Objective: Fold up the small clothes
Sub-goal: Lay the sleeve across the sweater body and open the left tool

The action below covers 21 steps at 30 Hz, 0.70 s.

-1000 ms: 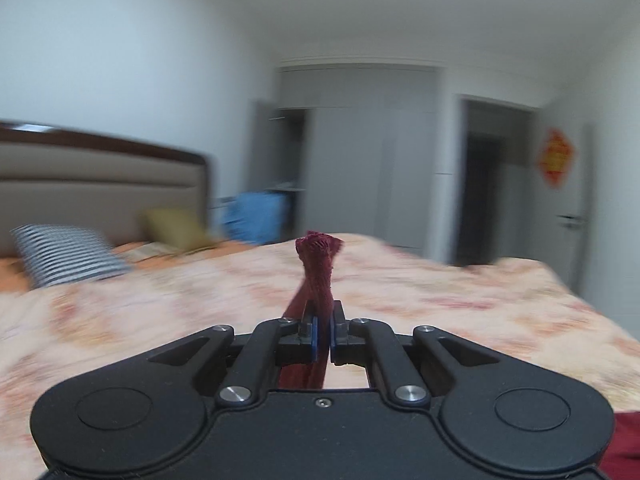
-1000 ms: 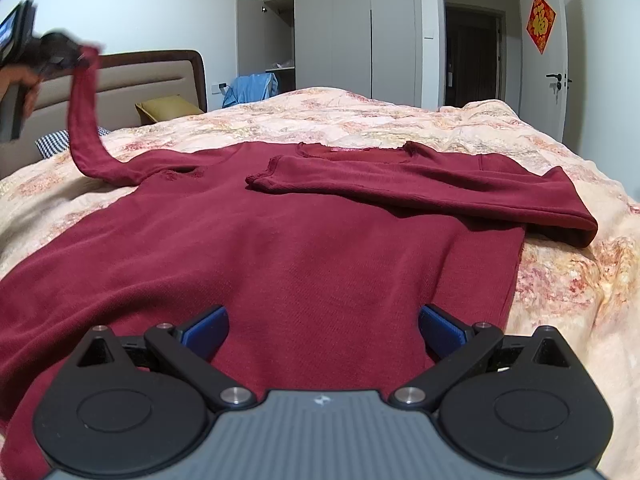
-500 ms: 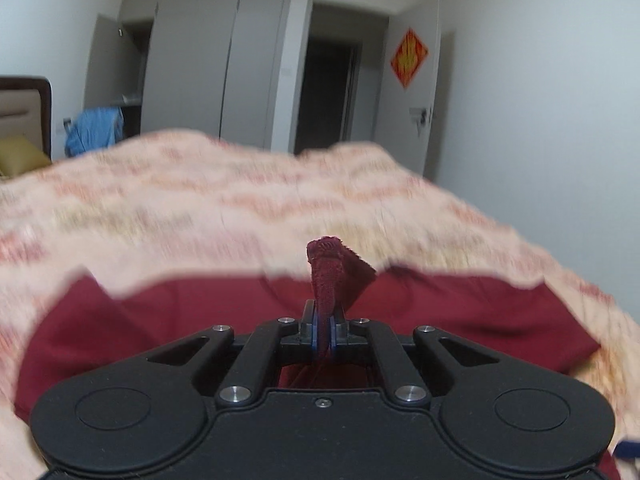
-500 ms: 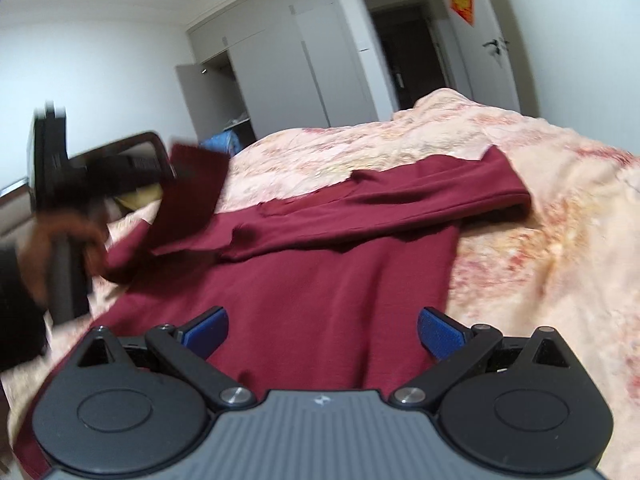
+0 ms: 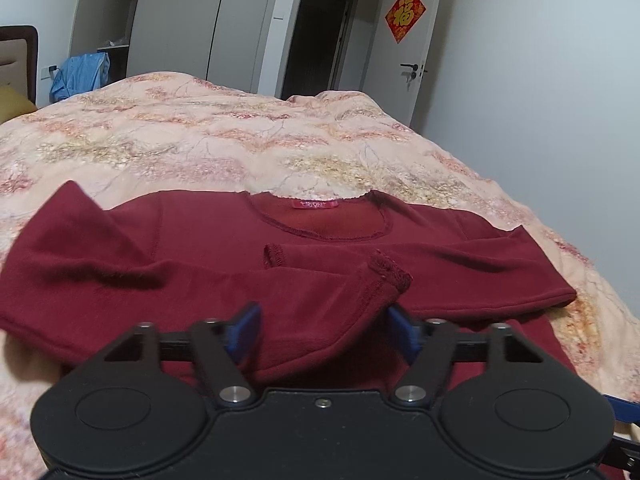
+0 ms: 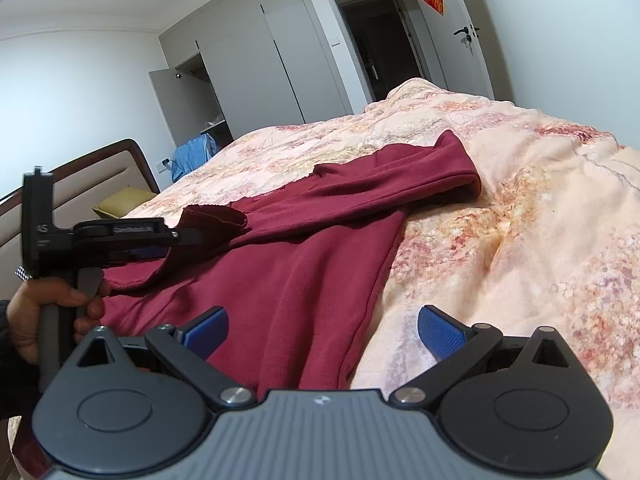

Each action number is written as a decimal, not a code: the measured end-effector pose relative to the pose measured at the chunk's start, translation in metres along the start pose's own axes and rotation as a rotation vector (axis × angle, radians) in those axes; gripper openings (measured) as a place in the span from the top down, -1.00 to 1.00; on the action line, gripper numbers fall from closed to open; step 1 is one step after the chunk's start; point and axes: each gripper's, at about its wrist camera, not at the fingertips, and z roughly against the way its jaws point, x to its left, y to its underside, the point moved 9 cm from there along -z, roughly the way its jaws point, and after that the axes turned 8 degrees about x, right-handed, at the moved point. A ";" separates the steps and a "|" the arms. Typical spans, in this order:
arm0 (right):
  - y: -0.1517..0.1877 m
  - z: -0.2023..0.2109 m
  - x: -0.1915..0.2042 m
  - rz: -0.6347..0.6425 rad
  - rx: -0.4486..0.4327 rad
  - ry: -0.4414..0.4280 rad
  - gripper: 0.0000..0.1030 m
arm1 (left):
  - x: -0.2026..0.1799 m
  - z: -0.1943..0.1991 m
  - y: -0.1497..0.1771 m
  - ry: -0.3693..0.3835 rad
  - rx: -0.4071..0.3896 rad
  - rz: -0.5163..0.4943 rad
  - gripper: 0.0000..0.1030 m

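A dark red long-sleeved top [image 5: 224, 240] lies spread on the bed [image 5: 224, 148], neckline toward the far side, its body flat on the flowered quilt. Both sleeves are folded in across the chest: the right sleeve [image 5: 460, 264] runs in from the right edge and ends in a cuff below the neckline, and the left sleeve [image 5: 332, 304] crosses in front of it, its ribbed cuff [image 5: 390, 276] lifted a little. The left gripper [image 5: 320, 332] is low over the top and its jaws are opening; the left sleeve lies draped between the blue pads [image 5: 244, 330], which stand apart from it and no longer press on the cloth. In the right wrist view a hand [image 6: 44, 312] holds that gripper's handle at the left. The right gripper [image 6: 322, 330] hangs above the top's side edge with its jaws spread wide and nothing between them; one pad is over the red cloth, the other over bare quilt. Open quilt stretches beyond the neckline and to the right of the top as far as the bed's edge; a wardrobe [image 5: 192, 24] and a door [image 5: 416, 48] stand well beyond
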 end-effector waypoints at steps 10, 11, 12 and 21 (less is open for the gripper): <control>-0.005 -0.007 0.022 0.055 0.045 -0.066 -1.00 | 0.045 0.058 0.014 -0.127 -0.013 -0.045 -0.96; -0.007 -0.009 0.027 0.073 0.057 -0.078 -1.00 | 0.055 0.062 0.016 -0.163 -0.009 -0.055 -0.96; -0.009 -0.011 0.032 0.096 0.067 -0.085 -1.00 | 0.065 0.065 0.018 -0.200 -0.005 -0.067 -0.96; -0.055 -0.054 0.083 0.354 0.085 -0.057 -0.80 | 0.157 0.073 0.030 -0.470 0.045 -0.117 -0.94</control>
